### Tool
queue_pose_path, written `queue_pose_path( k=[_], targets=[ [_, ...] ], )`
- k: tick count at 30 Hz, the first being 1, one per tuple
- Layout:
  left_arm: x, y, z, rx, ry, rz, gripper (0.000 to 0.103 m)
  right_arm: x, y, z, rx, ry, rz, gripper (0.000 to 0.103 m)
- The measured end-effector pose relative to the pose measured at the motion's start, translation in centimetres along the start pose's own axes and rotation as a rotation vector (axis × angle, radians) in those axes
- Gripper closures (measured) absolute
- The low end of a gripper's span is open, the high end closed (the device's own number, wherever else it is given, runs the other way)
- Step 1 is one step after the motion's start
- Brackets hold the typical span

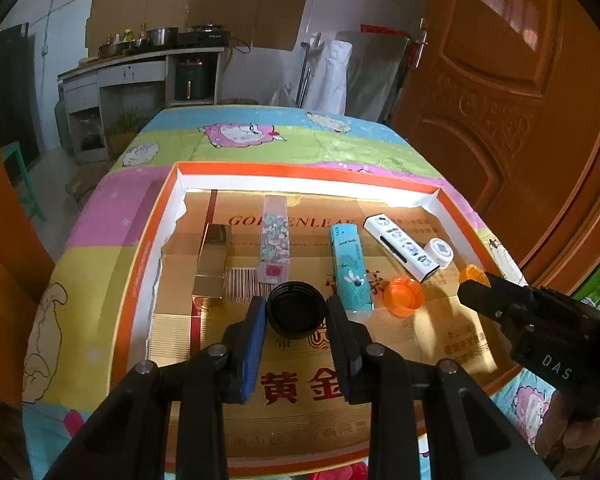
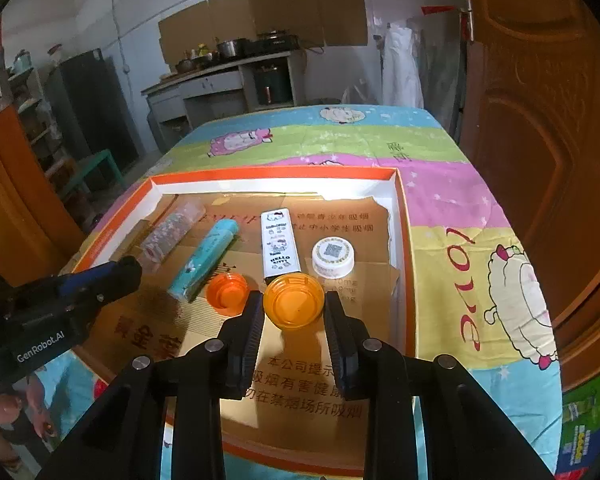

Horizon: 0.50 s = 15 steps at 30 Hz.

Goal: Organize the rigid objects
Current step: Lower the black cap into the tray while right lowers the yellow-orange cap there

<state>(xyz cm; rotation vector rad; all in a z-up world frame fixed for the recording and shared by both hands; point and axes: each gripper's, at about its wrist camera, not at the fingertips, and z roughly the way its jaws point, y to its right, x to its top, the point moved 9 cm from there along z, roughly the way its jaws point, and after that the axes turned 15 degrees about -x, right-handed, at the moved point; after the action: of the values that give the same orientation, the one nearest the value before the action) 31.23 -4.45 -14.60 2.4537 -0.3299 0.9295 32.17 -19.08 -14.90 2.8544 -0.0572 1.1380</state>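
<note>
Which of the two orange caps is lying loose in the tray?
The smaller orange cap, open side up beside the teal box. The larger orange cap sits dome up between the right hand-held gripper fingers.

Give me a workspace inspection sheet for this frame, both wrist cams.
Surface: patterned tablecloth under an orange-rimmed tray lined with gold cardboard.
Job's things: gold box, floral box, teal box, Hello Kitty box in a row; white jar, second orange lid lying in the tray.
Clutter: nothing seen.
Grippers: left gripper shut on black cap; right gripper shut on orange lid.
Cables: nothing seen.
Surroundings: kitchen counter, wooden door.
</note>
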Motion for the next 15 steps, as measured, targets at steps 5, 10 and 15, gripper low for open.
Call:
queue_pose_path(
  k=[5, 10, 15],
  targets=[
    [-0.2, -0.3, 0.4, 0.003, -0.008, -0.002, 0.072, -0.2, 0.1, 0.7, 0.0, -0.012, 0.004, 0.072],
    [-0.3, -0.4, 0.6, 0.01, -0.011, 0.0, 0.072, -0.3, 0.1, 1.1, -0.001, -0.016, 0.002, 0.072],
    [-0.5, -0.5, 1.0, 0.014, -0.021, 0.0, 0.072, -0.5, 0.1, 1.6, -0.006, -0.025, -0.002, 0.072]
  ],
)
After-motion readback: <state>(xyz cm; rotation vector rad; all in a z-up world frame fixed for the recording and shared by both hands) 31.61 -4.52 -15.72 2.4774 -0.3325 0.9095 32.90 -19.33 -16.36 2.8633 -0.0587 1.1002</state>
